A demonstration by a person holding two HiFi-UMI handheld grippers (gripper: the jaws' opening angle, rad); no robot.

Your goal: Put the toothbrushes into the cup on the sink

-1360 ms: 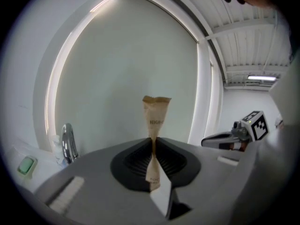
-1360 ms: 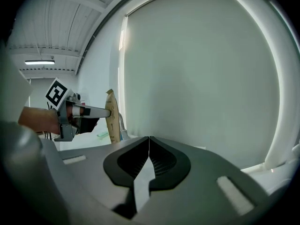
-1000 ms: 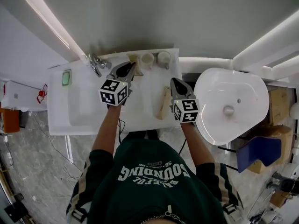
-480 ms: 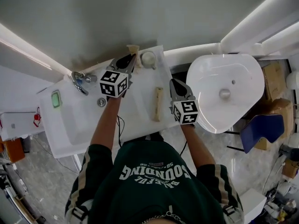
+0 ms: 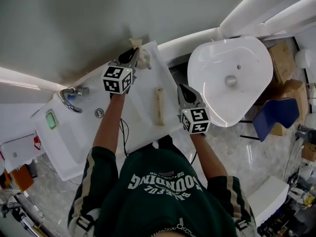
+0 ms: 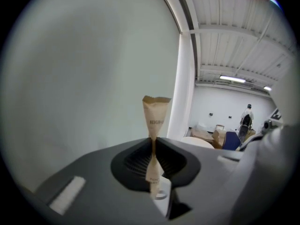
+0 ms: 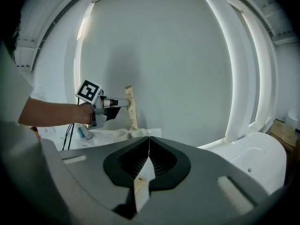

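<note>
My left gripper [image 5: 133,54] is shut on a brown paper-wrapped toothbrush [image 5: 136,43], held upright at the back edge of the white sink counter [image 5: 143,102]. The wrapper [image 6: 156,115] sticks up above the jaws in the left gripper view. A pale cup [image 5: 144,59] stands right beside the tips, and the gripper partly hides it. A second wrapped toothbrush [image 5: 158,106] lies flat on the counter. To its right my right gripper [image 5: 184,90] is shut with nothing in it. In the right gripper view the held toothbrush [image 7: 131,108] stands over the cups [image 7: 124,134].
A faucet [image 5: 69,93], a drain [image 5: 99,113] and a green soap bar [image 5: 51,119] are at the counter's left. A big white basin [image 5: 224,90] stands to the right, with a blue chair [image 5: 274,117] and cardboard boxes [image 5: 284,58] beyond. A wall runs behind the counter.
The head view has swung, so the counter now lies slanted. My left gripper has carried the wrapped toothbrush closer to the cups. My right gripper has stayed beside the lying toothbrush.
</note>
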